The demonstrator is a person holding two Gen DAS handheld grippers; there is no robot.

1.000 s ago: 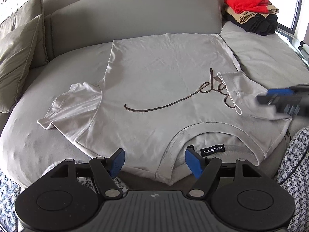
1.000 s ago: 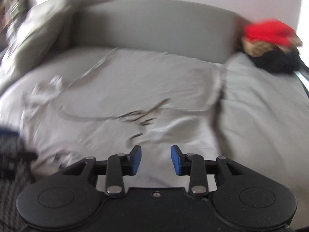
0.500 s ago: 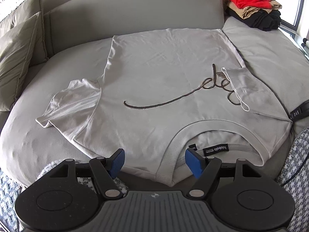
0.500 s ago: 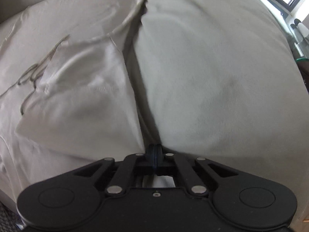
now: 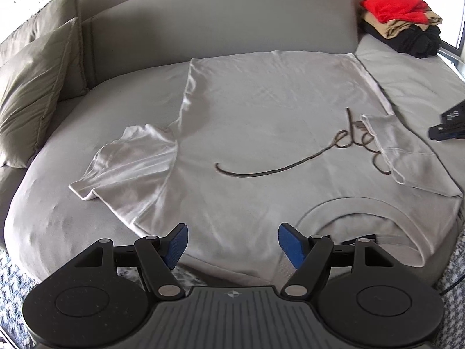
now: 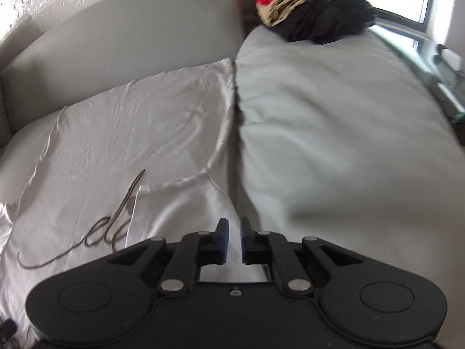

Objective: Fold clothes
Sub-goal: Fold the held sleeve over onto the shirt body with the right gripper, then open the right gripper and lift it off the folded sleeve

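Sofa (image 5: 221, 20), T-shirt (image 5: 261, 133) beneath hand-held gripper (image 5: 232, 241)

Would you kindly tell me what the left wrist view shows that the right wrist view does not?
Only the left wrist view shows the cushions, the shirt's spread sleeve, its collar and the open left gripper. Only the right wrist view shows the right gripper's jaws, opening and empty. Both show the shirt, its folded sleeve and the clothes pile.

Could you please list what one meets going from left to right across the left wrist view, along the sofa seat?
Olive cushions → spread-out left sleeve → dark script lettering on the grey T-shirt → folded-in right sleeve → right gripper at the picture's edge.
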